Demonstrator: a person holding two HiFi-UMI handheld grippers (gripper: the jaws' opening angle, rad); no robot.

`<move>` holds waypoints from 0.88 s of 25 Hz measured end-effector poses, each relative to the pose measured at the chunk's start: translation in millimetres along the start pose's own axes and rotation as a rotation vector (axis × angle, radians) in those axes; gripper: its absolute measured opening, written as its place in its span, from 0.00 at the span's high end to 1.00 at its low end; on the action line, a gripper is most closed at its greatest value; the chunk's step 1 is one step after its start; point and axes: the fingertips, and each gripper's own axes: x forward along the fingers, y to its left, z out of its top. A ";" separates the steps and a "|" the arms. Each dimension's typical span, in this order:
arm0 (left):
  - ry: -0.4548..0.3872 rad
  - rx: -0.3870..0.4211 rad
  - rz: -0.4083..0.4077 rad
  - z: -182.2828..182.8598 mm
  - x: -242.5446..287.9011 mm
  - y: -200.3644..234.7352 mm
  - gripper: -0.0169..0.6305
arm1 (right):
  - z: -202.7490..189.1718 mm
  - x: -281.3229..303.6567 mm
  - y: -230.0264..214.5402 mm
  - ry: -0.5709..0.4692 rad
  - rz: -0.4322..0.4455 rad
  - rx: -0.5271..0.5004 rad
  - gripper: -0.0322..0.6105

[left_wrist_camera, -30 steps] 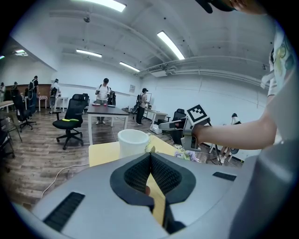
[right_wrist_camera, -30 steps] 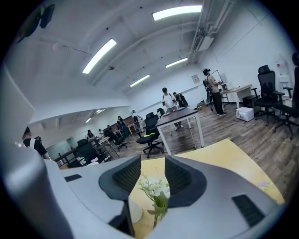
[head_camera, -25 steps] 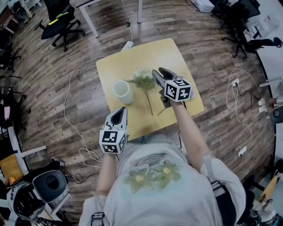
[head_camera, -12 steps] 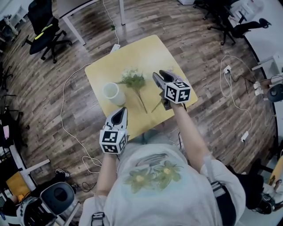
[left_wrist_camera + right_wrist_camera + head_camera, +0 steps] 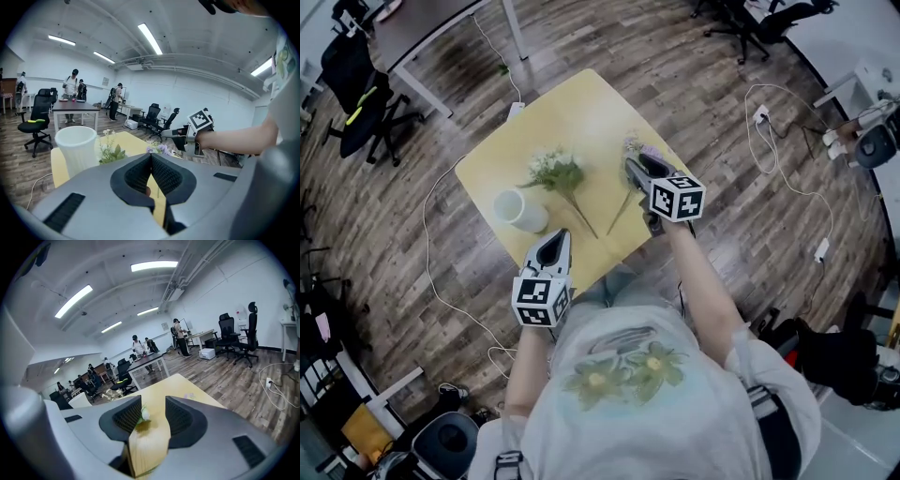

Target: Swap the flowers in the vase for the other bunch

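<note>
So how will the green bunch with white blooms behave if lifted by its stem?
Probably light: the green bunch is a thin stem with a small leafy head. Gripped at the stem end, it would likely tip head-down, since the foliage all sits at one end.

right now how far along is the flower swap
Done: the vase stands empty, and both bunches lie on the table, the green-and-white bunch beside the vase, the purple bunch farther right. In hand: nothing; the right gripper is open by the purple bunch, the left gripper shut, empty. Left: put a bunch in the vase.
</note>
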 end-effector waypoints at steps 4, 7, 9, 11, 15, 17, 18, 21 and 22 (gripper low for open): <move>0.018 0.020 -0.047 1.2 13.9 -17.0 0.95 | -4.8 -17.5 -24.4 0.002 -0.047 0.024 0.73; 0.031 0.030 -0.078 -0.1 25.0 -26.8 0.95 | -13.1 -27.4 -41.6 0.013 -0.081 0.037 0.73; 0.041 0.031 -0.096 0.0 32.1 -31.2 0.95 | -19.0 -31.5 -50.9 0.022 -0.102 0.048 0.73; 0.049 0.029 -0.114 0.3 38.2 -36.0 0.95 | -24.9 -34.8 -58.7 0.032 -0.119 0.060 0.72; 0.065 0.032 -0.139 1.2 50.7 -44.9 0.95 | -34.7 -35.6 -71.0 0.057 -0.136 0.092 0.70; 0.074 0.034 -0.147 2.2 56.7 -47.6 0.95 | -37.9 -33.8 -75.5 0.066 -0.141 0.109 0.69; 0.078 0.033 -0.150 2.5 59.6 -48.5 0.95 | -39.3 -32.7 -77.8 0.069 -0.146 0.115 0.68; 0.089 0.027 -0.157 2.1 68.4 -51.3 0.95 | -43.5 -28.6 -86.9 0.084 -0.164 0.130 0.67; 0.093 0.026 -0.159 1.5 71.4 -52.1 0.95 | -45.3 -26.5 -90.2 0.091 -0.169 0.137 0.66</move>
